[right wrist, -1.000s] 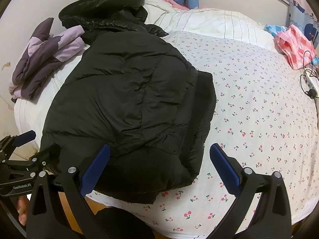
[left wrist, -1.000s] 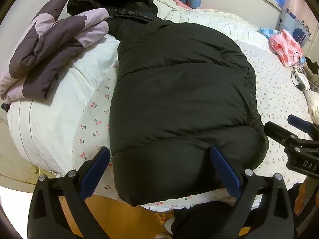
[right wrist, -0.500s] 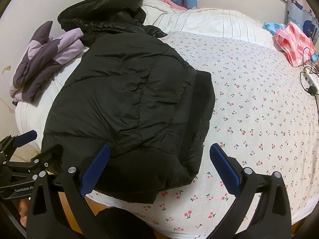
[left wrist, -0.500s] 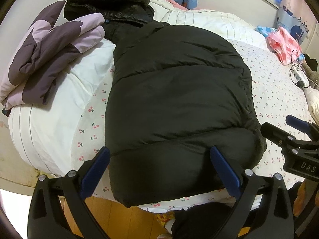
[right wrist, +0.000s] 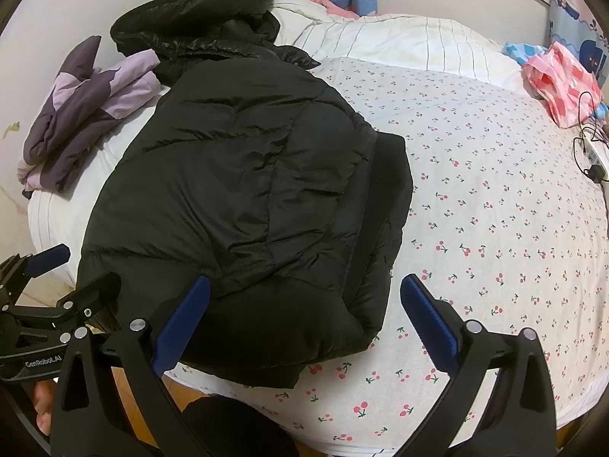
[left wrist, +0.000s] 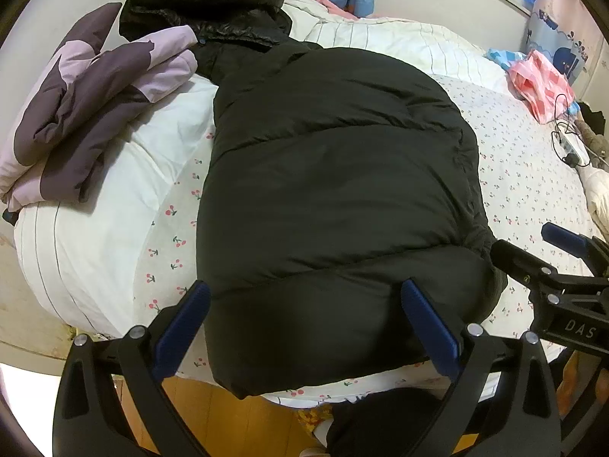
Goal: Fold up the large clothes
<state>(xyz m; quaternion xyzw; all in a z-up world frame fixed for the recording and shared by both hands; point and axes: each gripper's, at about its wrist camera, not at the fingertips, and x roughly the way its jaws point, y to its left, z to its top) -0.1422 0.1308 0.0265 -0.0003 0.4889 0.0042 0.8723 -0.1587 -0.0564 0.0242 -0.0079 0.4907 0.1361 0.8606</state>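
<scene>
Bed (left wrist: 95,251) with a cherry-print sheet

A folded black puffer jacket (left wrist: 335,205) lies near the foot edge; a purple folded garment (left wrist: 87,114) and another black jacket (left wrist: 213,7) lie beyond it, a pink checked cloth (right wrist: 563,80) far right.

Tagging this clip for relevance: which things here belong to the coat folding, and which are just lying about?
Job:
black puffer coat, folded on the bed
left gripper, open
right gripper, open

Lying about:
purple jacket
glossy black jacket
pink checked cloth
power strip with cable
</scene>
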